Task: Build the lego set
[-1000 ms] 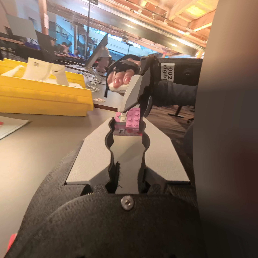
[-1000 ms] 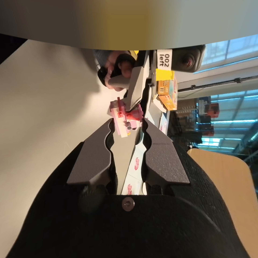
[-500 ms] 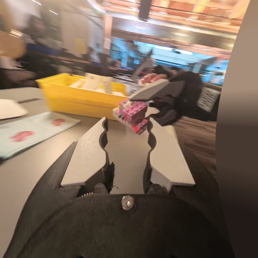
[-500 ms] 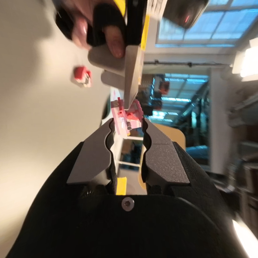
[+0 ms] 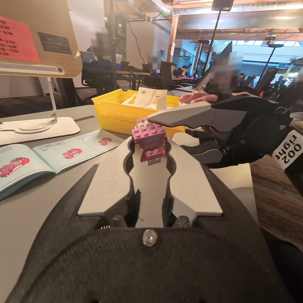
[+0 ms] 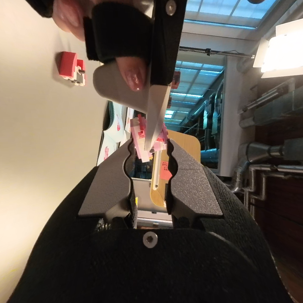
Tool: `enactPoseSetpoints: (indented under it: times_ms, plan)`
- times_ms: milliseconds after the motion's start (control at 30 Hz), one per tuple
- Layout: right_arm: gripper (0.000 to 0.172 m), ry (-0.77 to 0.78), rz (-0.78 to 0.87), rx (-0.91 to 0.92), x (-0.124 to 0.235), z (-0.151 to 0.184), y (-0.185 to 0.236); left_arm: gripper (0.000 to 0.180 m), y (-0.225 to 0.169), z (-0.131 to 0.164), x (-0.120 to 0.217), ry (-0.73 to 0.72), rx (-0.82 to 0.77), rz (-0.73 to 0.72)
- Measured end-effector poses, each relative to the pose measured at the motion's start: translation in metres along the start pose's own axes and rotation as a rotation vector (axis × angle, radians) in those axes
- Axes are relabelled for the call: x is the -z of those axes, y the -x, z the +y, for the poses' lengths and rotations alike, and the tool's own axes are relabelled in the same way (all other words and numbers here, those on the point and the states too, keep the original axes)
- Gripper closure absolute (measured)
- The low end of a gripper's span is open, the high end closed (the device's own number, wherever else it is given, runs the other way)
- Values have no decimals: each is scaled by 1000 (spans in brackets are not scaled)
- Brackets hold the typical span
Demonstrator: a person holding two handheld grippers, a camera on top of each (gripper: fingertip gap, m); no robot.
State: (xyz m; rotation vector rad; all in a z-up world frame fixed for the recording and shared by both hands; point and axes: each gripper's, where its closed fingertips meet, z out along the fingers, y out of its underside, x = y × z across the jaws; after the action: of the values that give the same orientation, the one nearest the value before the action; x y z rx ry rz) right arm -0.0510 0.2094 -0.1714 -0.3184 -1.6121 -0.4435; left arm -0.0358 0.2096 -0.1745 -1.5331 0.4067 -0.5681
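A pink and purple brick model with red parts (image 5: 148, 139) hangs above the grey table (image 5: 32, 213), held from two sides. My left gripper (image 5: 149, 142) is shut on its lower part, with both pads against its sides. My right gripper (image 6: 150, 144) is shut on the same model (image 6: 139, 147). In the left wrist view the right gripper reaches in from the right, and its upper finger (image 5: 177, 114) lies on top of the model. In the right wrist view a finger of the left gripper (image 6: 155, 124) crosses in front of the model.
A yellow bin (image 5: 131, 114) holding white bags stands behind the model. An open instruction booklet (image 5: 49, 157) lies to the left, next to a white stand base (image 5: 41, 129) under a wooden board (image 5: 49, 24). A small red and white brick piece (image 6: 70, 68) lies on the table. Less than 4 cm separates the two grippers' tips.
My left gripper opened, let go of the model, then shut on it again at a different angle. My right gripper kept its hold throughout. Both views swung round as the grippers turned.
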Motion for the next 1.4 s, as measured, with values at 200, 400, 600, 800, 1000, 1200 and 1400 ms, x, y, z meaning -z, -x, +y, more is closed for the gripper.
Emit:
enactPoseSetpoints:
  times_ms: [200,400,600,800,1000,1200,1400]
  plan:
    - [134,-18,-6,7,2,-1,1,146,-2,1,0,13,-17,4]
    - [133,-75,-20,-4,5,-3,1,146,-6,2,-1,19,-10,31]
    - [117,-136,-62,-99,10,-9,2,146,-7,4,-1,32,1,44]
    - [110,-208,-207,-224,19,-9,10,146,-15,9,-2,57,22,124]
    - [121,-202,-288,-209,24,-5,16,146,-21,13,-2,76,92,208]
    - [132,-193,-297,-166,25,-4,19,146,-25,17,-4,100,91,221]
    - [133,-206,-321,-151,27,-4,19,146,-27,19,-4,106,81,234]
